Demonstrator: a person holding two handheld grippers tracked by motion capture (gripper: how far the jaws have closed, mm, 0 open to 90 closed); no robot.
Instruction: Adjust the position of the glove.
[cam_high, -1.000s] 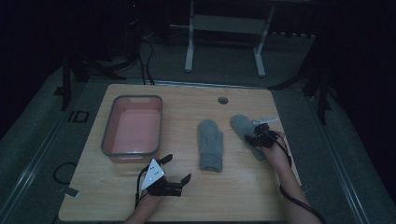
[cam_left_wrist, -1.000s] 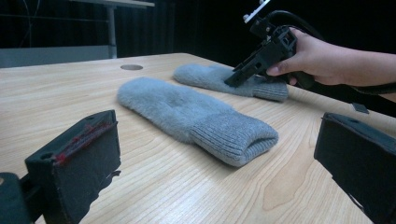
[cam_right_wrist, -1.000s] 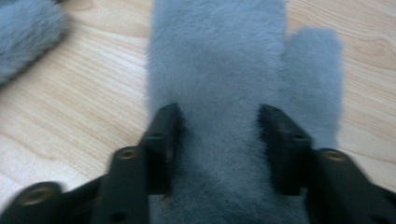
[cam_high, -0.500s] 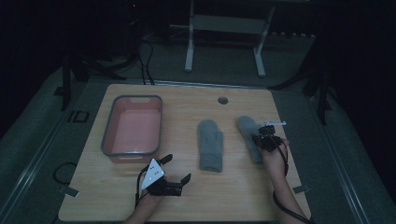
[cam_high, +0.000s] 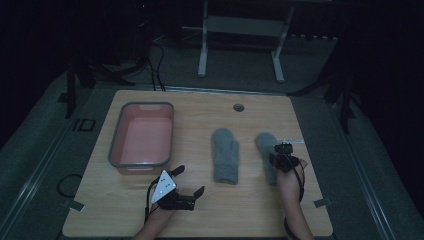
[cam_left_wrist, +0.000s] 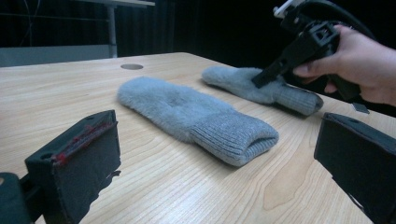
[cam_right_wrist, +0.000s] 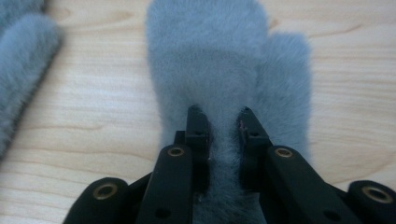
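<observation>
Two grey furry mittens lie side by side on the wooden table, cuffs toward me. The left mitten (cam_high: 225, 155) (cam_left_wrist: 196, 114) lies free. My right gripper (cam_high: 280, 157) (cam_right_wrist: 223, 126) is down on the right mitten (cam_high: 265, 142) (cam_right_wrist: 210, 56), its jaws shut on a ridge of fur along the mitten's middle. In the left gripper view the right gripper (cam_left_wrist: 261, 79) presses on that mitten (cam_left_wrist: 243, 84) near the cuff. My left gripper (cam_high: 189, 181) (cam_left_wrist: 217, 154) rests low near the table's front, open and holding nothing, facing the left mitten's cuff.
A pink tub with a grey rim (cam_high: 114, 145) stands on the table's left half. A round cable hole (cam_high: 238, 107) sits near the far edge. Bare wood (cam_high: 240, 210) lies between the two hands at the front.
The right gripper has carried the right mitten to the right and straightened it, so it now lies parallel to the left mitten. The left gripper has not moved.
</observation>
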